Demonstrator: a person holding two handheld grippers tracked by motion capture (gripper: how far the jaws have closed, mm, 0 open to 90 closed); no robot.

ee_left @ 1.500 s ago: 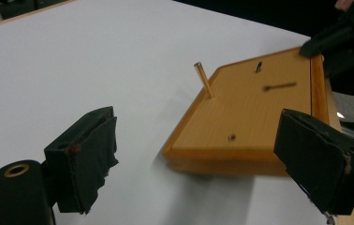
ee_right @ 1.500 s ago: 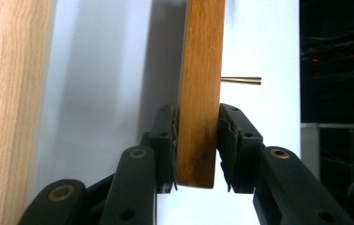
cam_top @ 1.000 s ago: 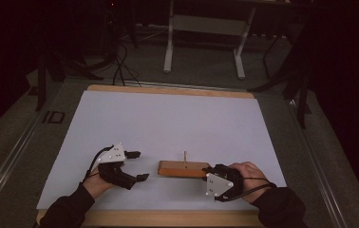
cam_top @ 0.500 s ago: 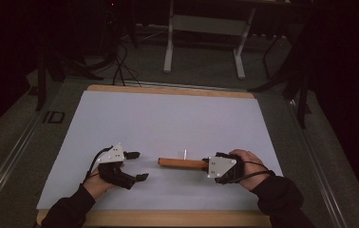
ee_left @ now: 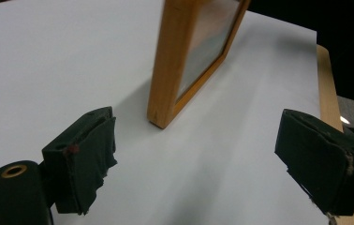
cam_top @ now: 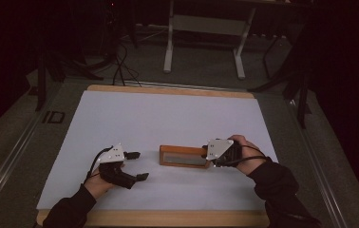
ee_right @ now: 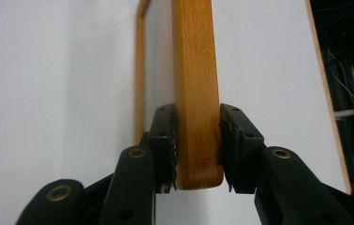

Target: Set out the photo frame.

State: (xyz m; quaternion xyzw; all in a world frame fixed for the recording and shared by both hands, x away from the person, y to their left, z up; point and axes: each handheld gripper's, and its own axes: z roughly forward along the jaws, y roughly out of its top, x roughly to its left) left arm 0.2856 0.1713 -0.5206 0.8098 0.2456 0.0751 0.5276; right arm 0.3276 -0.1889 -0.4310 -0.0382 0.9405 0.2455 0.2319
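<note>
A wooden picture frame stands on its long edge on the white table sheet, glass face toward me. My right gripper is shut on the frame's right end. In the right gripper view both pads clamp the wooden rail between them at my right gripper. My left gripper rests open on the sheet a short way left of the frame, not touching it. The left gripper view has the frame's near corner ahead of my left gripper, whose jaws are wide apart.
The sheet covers a wooden board whose edge shows at the back. Beyond it is dark floor with a white stand and cables. Bare sheet lies behind and left of the frame.
The frame lay flat a second ago; the right gripper has tipped it up onto its long edge. The left gripper has hardly moved.
</note>
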